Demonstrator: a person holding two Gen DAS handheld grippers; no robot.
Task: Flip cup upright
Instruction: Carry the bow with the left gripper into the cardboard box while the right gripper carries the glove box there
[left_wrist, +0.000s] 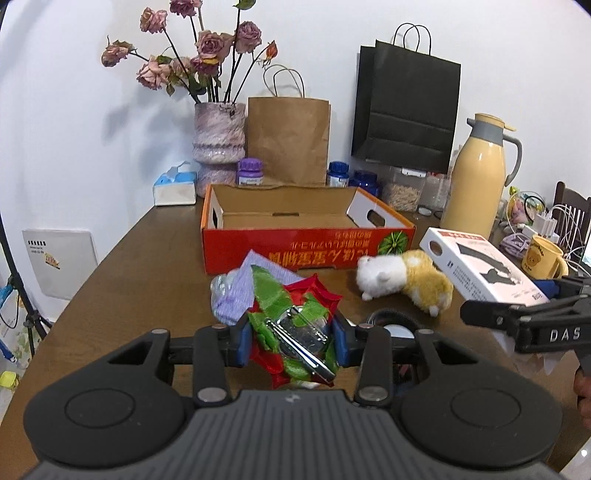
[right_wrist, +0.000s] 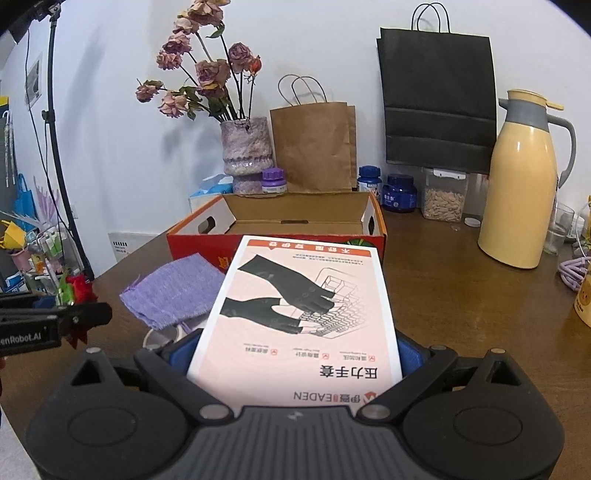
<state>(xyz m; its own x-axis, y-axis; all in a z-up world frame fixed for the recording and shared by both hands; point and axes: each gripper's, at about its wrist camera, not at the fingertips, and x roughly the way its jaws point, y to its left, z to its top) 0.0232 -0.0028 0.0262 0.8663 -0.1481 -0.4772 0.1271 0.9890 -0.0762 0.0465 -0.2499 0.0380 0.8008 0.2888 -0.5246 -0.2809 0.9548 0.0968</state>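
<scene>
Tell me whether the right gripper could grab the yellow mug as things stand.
Probably not: the right gripper is already shut on the white glove box, so its fingers are occupied; the yellow mug stands unobstructed at the table's right.

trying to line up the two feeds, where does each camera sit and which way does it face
Left wrist: sits on the left gripper, looking forward and slightly down over the table at the orange box; its blue pads clamp a red-and-green ribbon bundle; the right gripper pokes in at right.
Right wrist: sits on the right gripper, facing the same wall; its jaws hold a white glove box; the left gripper shows at left.
Shared: orange box, vase of dried roses, yellow thermos, both paper bags.
</scene>
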